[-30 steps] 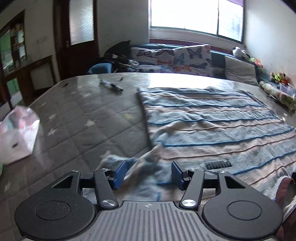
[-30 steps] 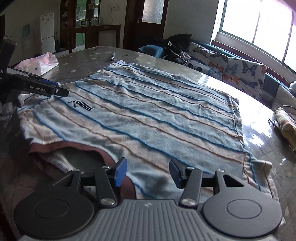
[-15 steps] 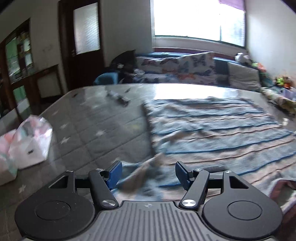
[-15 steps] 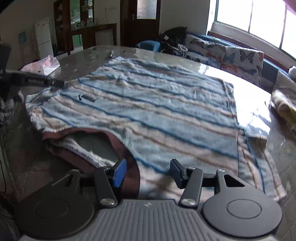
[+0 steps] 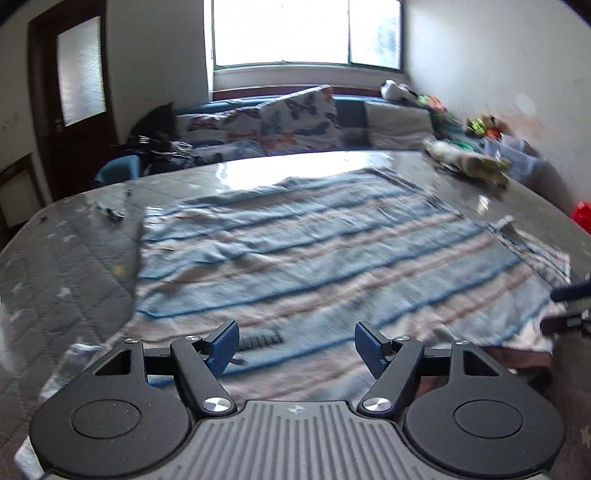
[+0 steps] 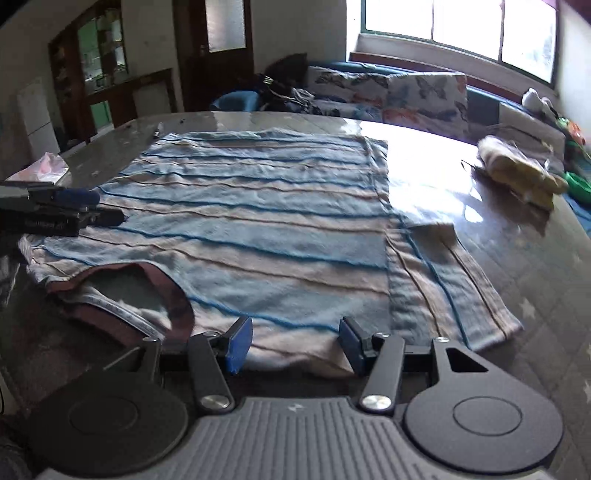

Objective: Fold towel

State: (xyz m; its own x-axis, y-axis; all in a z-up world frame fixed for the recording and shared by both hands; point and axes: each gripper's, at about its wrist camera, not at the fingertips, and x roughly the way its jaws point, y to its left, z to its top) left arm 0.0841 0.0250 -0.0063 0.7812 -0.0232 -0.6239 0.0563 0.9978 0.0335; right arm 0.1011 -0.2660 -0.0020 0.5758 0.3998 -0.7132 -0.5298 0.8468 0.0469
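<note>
Left wrist view first: at the far left we see the grey quilted table cover (image 5: 66, 258) with its pale star marks, and on it, near the far edge, a small dark object (image 5: 110, 213) too blurred to name. Just right of that begins the towel (image 5: 314, 266), striped in blue, pale blue and beige, spread flat over the middle of the table with a dark logo patch (image 5: 260, 338) near its close edge. Our left gripper (image 5: 295, 345) hangs over that close edge with its blue-padded fingers (image 5: 223, 345) spread wide and nothing between them. Further right the towel's side runs out in a narrower single layer (image 5: 532, 251), and at the frame's right edge the tip of our right gripper (image 5: 570, 295) shows, dark and blue. Behind the table stand a sofa with butterfly cushions (image 5: 291, 122) and a bright window (image 5: 306, 33).

In the right wrist view, at the left edge our left gripper (image 6: 55, 210) reaches in low over the towel's left corner; whether it touches the cloth we cannot tell. Beyond it a pale plastic bag (image 6: 42, 168) lies on the table. The towel (image 6: 266, 221) fills the centre, and its near left corner is turned up, showing a brownish-red border (image 6: 173, 295) and a paler underside. Our right gripper (image 6: 295, 339) sits at the near edge, fingers parted and gripping nothing, the cloth lying beneath the gap. To the right the single-layer flap (image 6: 450, 288) lies on the glossy table (image 6: 517, 240), and a yellowish bundle (image 6: 517, 171) rests at the far right.
</note>
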